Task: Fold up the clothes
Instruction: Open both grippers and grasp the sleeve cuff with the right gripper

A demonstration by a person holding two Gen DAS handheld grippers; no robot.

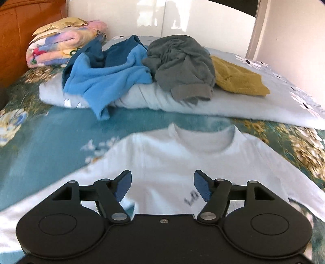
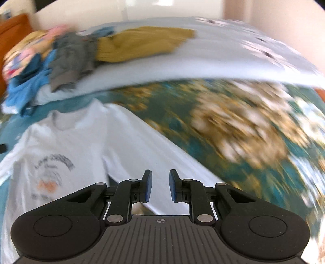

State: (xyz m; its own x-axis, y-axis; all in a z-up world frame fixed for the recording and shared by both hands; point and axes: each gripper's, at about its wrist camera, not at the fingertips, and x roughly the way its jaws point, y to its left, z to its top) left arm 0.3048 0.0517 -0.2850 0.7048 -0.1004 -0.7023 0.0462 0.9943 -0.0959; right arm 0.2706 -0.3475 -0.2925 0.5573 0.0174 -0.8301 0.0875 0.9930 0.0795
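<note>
A white long-sleeved shirt (image 1: pixel 172 162) with a dark print lies spread flat on the teal flowered bedspread (image 1: pixel 50 132), collar pointing away from me. My left gripper (image 1: pixel 161 183) hovers over the shirt's chest, open wide, with nothing between its blue pads. In the right wrist view the same shirt (image 2: pixel 67 146) lies to the left, one sleeve running down under my right gripper (image 2: pixel 160 185). That gripper's pads stand a narrow gap apart, open, and hold nothing. The right wrist view is blurred.
Behind the shirt a pale grey folded quilt (image 1: pixel 233 105) carries a blue garment (image 1: pixel 105 77), a grey garment (image 1: pixel 180 65) and a mustard one (image 1: pixel 237 79). A folded colourful blanket (image 1: pixel 61 46) lies at the back left by the orange headboard (image 1: pixel 18 40). White wardrobe doors (image 1: pixel 162 18) stand behind.
</note>
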